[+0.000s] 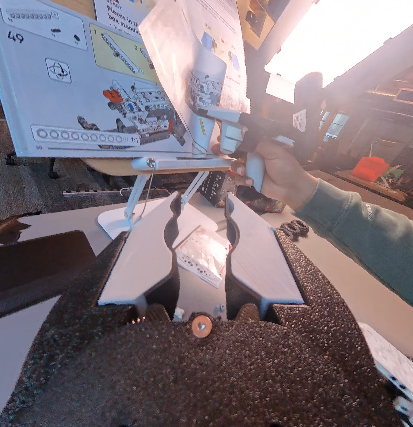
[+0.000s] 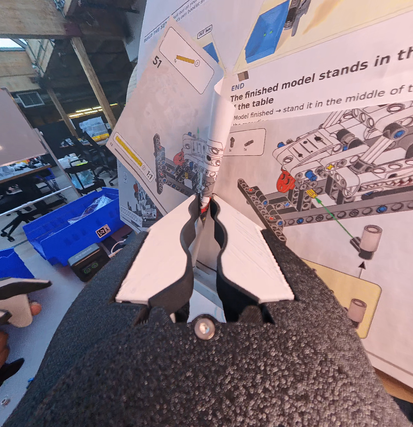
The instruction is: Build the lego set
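The instruction booklet (image 1: pixel 74 92) stands open on a white book stand (image 1: pixel 113 219) at the back of the grey table. My right gripper (image 2: pixel 204 201) is shut on the lower edge of a curled booklet page (image 2: pixel 177 111) and holds it lifted off the page behind. The left wrist view shows the same gripper (image 1: pixel 201 112), held in a person's hand, pinching that page (image 1: pixel 177 57). My left gripper (image 1: pixel 202 201) is open and empty, low over the table in front of the stand. A white sticker sheet (image 1: pixel 203 258) lies on the table between its fingers.
Black tyres (image 1: pixel 293 227) lie to the right of the stand, and a black box (image 1: pixel 216 189) stands behind it. A white perforated part (image 1: pixel 390 360) sits at the table's near right. Blue bins (image 2: pixel 69 231) and a small black device (image 2: pixel 87 261) lie left of the booklet. Tip to tip, the grippers are about 20 cm apart.
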`<action>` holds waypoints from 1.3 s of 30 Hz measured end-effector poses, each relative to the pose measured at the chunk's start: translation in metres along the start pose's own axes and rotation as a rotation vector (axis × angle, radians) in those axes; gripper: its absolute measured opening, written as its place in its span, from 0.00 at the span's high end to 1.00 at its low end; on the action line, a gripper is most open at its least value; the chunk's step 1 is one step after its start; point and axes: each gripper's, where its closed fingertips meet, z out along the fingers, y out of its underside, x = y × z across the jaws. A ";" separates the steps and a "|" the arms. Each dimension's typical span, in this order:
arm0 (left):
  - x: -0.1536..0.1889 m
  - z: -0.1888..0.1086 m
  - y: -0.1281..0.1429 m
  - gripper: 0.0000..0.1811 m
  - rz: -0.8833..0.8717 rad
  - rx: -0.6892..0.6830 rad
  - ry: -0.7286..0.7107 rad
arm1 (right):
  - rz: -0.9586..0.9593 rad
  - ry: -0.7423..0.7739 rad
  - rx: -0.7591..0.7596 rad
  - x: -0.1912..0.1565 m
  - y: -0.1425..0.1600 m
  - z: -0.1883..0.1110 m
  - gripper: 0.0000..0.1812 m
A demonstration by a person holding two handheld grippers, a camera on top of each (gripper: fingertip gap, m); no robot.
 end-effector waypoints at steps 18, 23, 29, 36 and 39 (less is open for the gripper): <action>0.001 0.138 -0.077 1.00 0.052 0.122 0.061 | -0.027 -0.054 -0.057 0.000 -0.002 -0.009 0.85; 0.041 0.143 -0.064 1.00 0.183 0.084 0.144 | -0.021 -0.089 0.127 -0.014 -0.047 -0.062 0.62; 0.088 0.164 -0.019 0.96 0.345 -0.062 0.267 | 0.019 -0.153 0.064 -0.041 -0.050 -0.098 0.49; 0.069 0.154 -0.002 0.87 0.280 -0.119 0.222 | -0.019 0.133 -0.113 0.047 -0.015 -0.098 0.97; 0.027 0.149 -0.008 0.87 0.300 -0.139 0.047 | -0.056 0.180 -0.124 0.076 -0.008 -0.097 0.91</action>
